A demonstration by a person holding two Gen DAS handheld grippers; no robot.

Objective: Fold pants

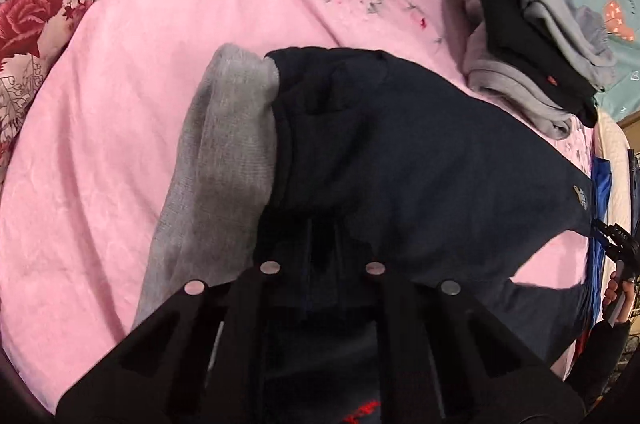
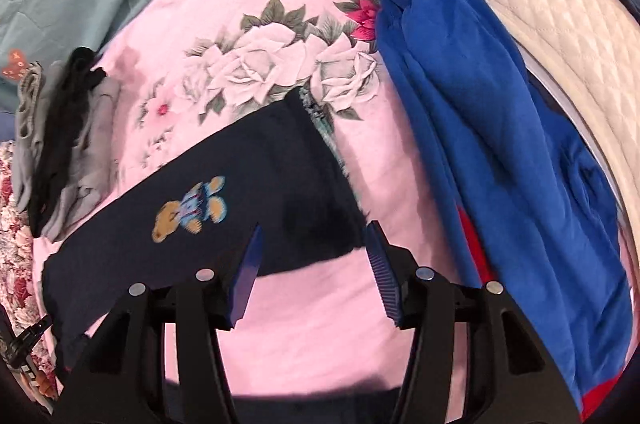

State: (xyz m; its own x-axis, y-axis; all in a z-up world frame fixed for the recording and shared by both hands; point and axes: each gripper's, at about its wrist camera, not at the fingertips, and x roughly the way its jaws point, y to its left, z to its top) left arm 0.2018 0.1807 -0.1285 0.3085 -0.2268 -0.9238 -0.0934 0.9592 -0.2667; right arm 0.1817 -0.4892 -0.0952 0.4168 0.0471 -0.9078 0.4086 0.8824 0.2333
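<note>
Pink bed [image 1: 120,144]: your left gripper [image 1: 322,264] is clamped on the navy pants [image 1: 400,144]; your right gripper [image 2: 314,264] stands apart and empty, so next grip the pants edge.

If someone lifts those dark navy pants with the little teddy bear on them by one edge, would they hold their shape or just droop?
Probably droop: the navy pants lie limp and creased on the pink bedsheet, following its surface. They look like soft knit, so likely light and not slippery. Pushed, they would probably bunch up rather than slide, as the wrinkled folds by the left gripper suggest.

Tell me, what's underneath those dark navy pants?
The navy pants lie on a pink floral bedsheet. A grey lining shows at one end. Whatever lies beneath their middle is covered.
</note>
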